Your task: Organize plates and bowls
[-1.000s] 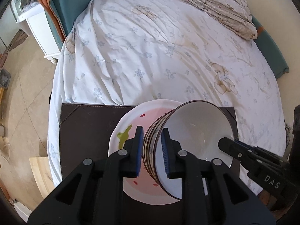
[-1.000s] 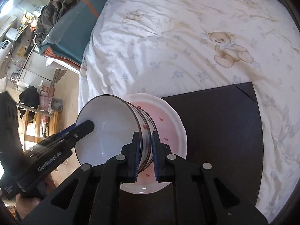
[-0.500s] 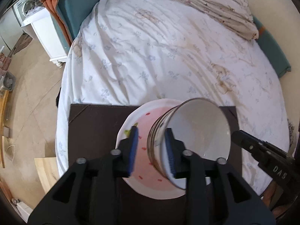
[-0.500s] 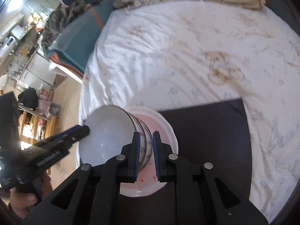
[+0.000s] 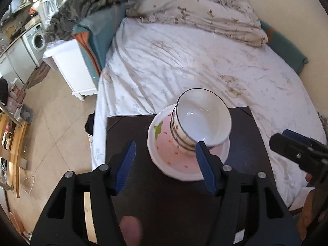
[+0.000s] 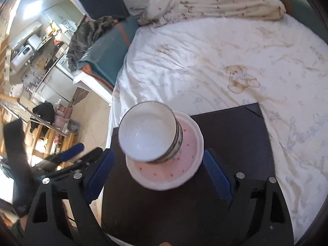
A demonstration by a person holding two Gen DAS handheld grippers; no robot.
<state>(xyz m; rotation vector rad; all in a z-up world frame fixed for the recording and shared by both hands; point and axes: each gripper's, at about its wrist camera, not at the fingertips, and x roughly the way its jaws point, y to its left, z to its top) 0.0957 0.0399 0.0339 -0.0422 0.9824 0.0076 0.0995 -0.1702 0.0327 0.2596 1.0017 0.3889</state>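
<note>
A stack of white bowls [image 5: 202,121] with dark rims and patterned sides stands on a pink strawberry plate [image 5: 174,160] on a dark brown table [image 5: 143,184]. My left gripper [image 5: 166,164] is open, pulled back above the table, its blue pads wide apart in front of the plate. My right gripper [image 6: 160,174] is also open and empty, with the bowls [image 6: 147,135] and plate [image 6: 184,164] showing between its pads. The right gripper also shows at the right edge of the left wrist view [image 5: 297,149].
The table [image 6: 235,139] stands against a bed with a white printed sheet [image 5: 194,61] and a crumpled quilt [image 5: 205,16]. A white nightstand [image 5: 71,67], teal bedding [image 5: 100,32] and tiled floor lie to the left.
Both grippers have let go of the bowls' rim, opened wide and drawn back and up. The bowl stack now rests on the pink plate.
</note>
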